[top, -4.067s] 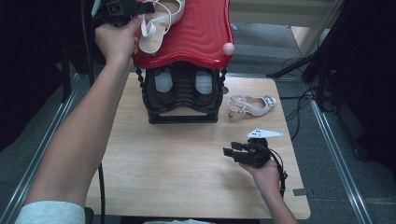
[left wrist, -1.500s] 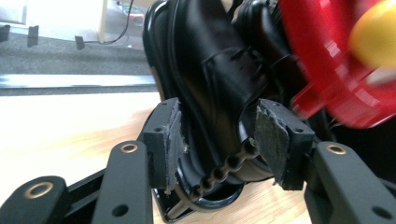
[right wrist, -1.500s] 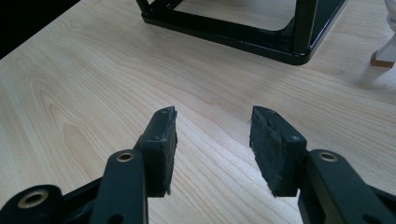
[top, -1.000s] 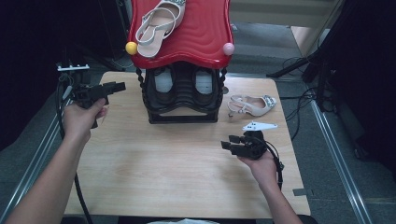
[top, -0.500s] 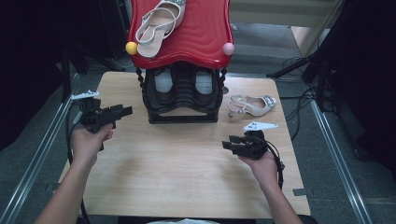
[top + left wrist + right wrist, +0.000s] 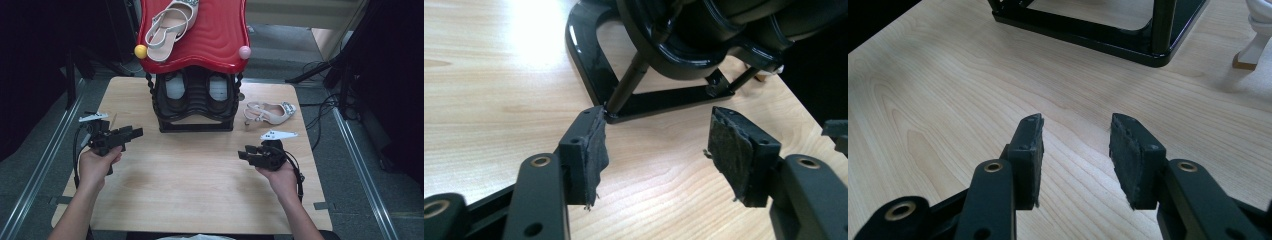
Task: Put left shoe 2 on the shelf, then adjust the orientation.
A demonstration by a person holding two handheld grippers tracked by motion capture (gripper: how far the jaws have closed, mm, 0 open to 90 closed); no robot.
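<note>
I hold my left gripper (image 6: 131,133) low over the left side of the table (image 6: 200,200), its jaws having just been opening and now standing wide with nothing between them; in the left gripper view only bare wood and the foot of the black shoe rack (image 6: 634,100) lie past my pads. My right gripper (image 6: 248,153) sits over the right half of the table, jaws having just been closing a little yet parted, with nothing between them either. One pale sandal (image 6: 167,22) lies on the rack's red top shelf (image 6: 215,45), toward its left end. The other sandal (image 6: 270,113) lies on the table just right of the rack's base, its long axis running roughly across the table, buckled toe end to the right and heel toward the rack. My right gripper is plainly the nearer one: the sandal lies beyond it, away from me and slightly to the right, near but apart. Those jaws point left across the table, though, so I judge I must swing them round toward the sandal and close across its narrow width rather than along its length.
</note>
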